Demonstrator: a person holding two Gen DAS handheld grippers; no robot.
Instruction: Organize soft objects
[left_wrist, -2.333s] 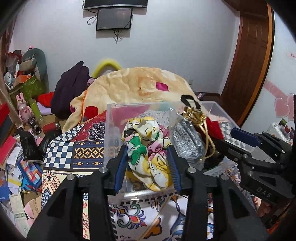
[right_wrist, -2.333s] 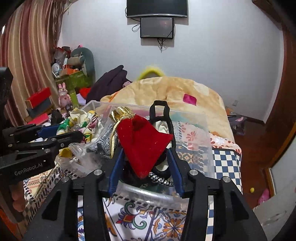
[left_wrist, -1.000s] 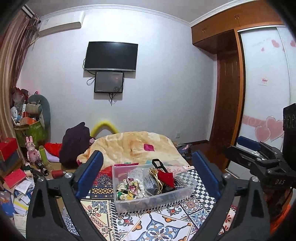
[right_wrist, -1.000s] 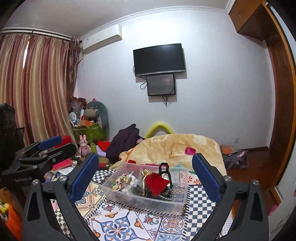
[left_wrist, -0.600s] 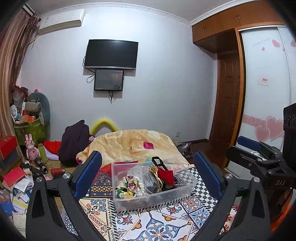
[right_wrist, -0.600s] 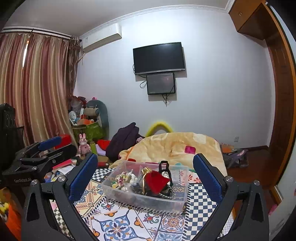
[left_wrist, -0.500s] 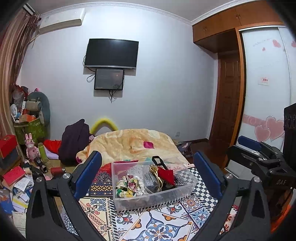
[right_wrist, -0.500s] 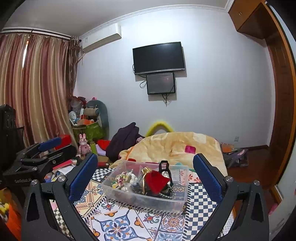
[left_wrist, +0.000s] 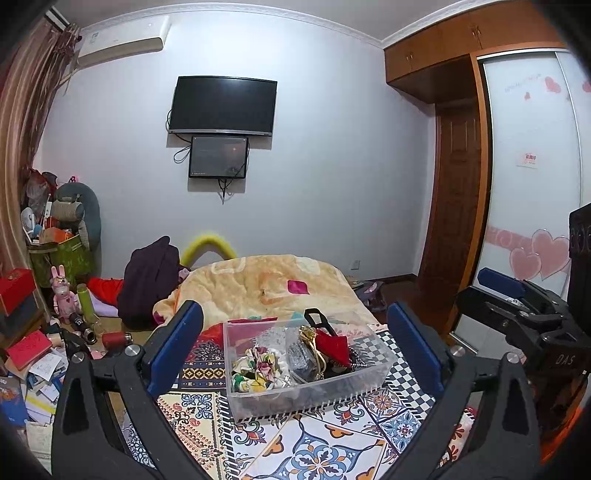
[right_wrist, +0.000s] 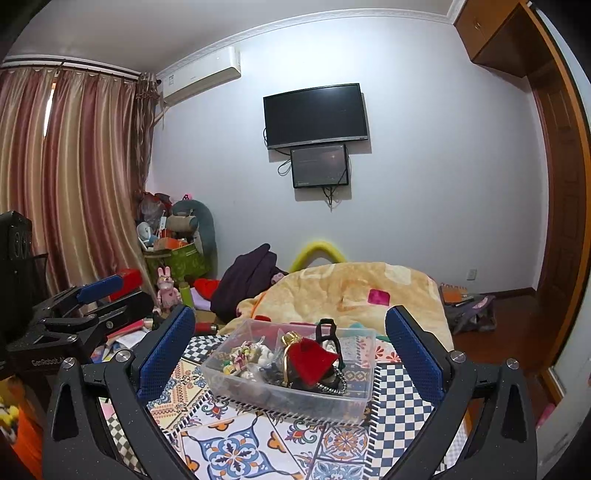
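A clear plastic box (left_wrist: 306, 395) sits on the patterned cloth (left_wrist: 314, 450) and also shows in the right wrist view (right_wrist: 291, 398). In it lie a floral cloth (left_wrist: 258, 369), a grey glittery pouch (left_wrist: 301, 362) and a red pouch (left_wrist: 334, 345) with gold cord; the red pouch (right_wrist: 310, 360) also shows in the right wrist view. My left gripper (left_wrist: 295, 343) is open and empty, held back from the box. My right gripper (right_wrist: 290, 341) is open and empty, also back from the box.
A yellow blanket (left_wrist: 266, 284) is heaped behind the box. A dark garment (left_wrist: 147, 284) and red items lie to its left. Toys, books and boxes clutter the left floor (left_wrist: 40, 350). A wooden door (left_wrist: 454, 221) and wardrobe stand right.
Both grippers let go of the floral cloth and the red pouch in the box, opened wide and pulled back and up. In the last second they hardly moved.
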